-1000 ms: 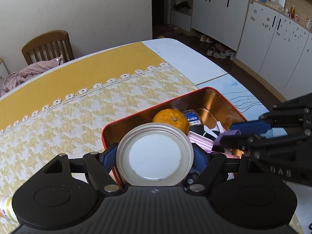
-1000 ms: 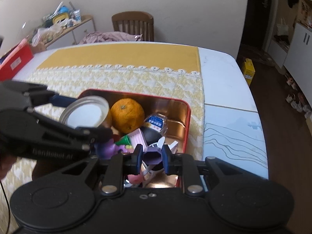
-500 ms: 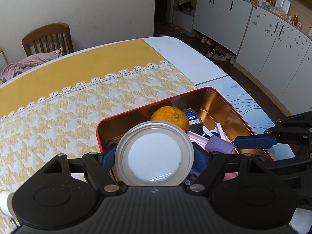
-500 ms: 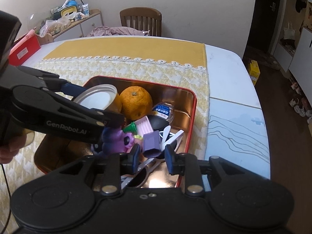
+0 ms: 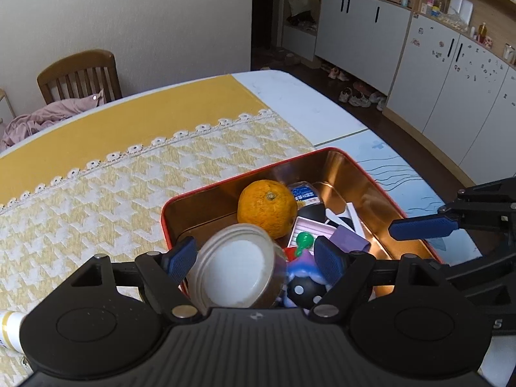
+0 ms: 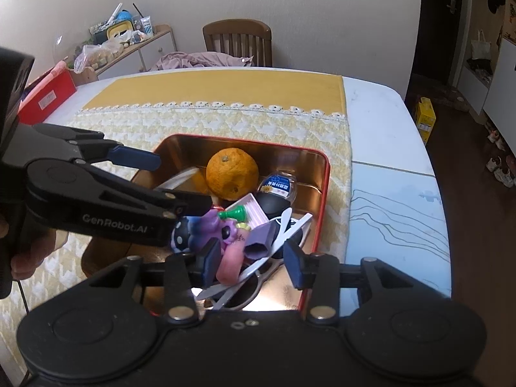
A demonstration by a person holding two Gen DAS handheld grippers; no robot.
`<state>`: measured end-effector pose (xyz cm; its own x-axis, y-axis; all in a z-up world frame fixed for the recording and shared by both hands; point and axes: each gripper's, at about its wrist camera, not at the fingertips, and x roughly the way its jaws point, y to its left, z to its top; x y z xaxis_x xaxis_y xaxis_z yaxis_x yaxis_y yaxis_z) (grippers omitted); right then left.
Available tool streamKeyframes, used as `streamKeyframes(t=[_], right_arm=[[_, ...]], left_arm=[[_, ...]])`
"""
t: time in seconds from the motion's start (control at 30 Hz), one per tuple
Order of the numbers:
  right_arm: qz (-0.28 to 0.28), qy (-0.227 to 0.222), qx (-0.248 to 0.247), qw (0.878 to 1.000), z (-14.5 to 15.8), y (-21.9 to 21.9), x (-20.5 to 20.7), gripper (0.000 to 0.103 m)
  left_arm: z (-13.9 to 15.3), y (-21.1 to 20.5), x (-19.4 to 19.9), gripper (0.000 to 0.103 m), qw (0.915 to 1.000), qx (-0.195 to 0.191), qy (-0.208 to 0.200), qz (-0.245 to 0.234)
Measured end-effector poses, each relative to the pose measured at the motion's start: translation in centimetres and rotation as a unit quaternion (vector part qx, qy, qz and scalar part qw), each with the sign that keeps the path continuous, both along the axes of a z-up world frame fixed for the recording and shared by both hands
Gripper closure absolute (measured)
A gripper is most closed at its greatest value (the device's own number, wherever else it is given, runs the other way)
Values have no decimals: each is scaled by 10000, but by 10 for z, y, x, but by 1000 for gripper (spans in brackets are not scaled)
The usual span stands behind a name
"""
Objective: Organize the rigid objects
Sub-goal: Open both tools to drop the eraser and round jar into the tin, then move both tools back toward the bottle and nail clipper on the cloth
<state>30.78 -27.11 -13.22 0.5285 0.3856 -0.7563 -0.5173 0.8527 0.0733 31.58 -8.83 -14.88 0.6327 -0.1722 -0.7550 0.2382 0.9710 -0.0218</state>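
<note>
Clear plastic, with a white lid facing the camera, makes up the jar (image 5: 235, 266) that lies tilted in the lower middle of the left wrist view, inside the near end of the red tin (image 5: 371, 177). The left gripper (image 5: 254, 258) stands wide around it; one pad seems to sit at its left side, the other is clear of it, so it looks let go rather than held. The jar looks light, stiff and smooth, likely to slip or roll on the copper-coloured floor, so the best hold would be across its round wall just below the lid rim. In the right wrist view the right gripper (image 6: 253, 259) is opening over the tin's near end, with a small purple block (image 6: 259, 242) and a pink toy (image 6: 230, 258) lying between its jaws, untouched as far as shows. The block looks hard and light, easy to pinch on its flat sides. An orange (image 6: 232, 174) rests further back in the middle of the frame, heavier and rounder.
</note>
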Motion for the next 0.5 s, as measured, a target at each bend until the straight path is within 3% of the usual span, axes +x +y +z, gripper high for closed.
streamKeyframes(t=[0.5], right_arm=[[30, -331, 465, 9984, 37, 8, -27, 30]], left_arm=[[38, 35, -41, 22, 9986, -334, -401, 124]])
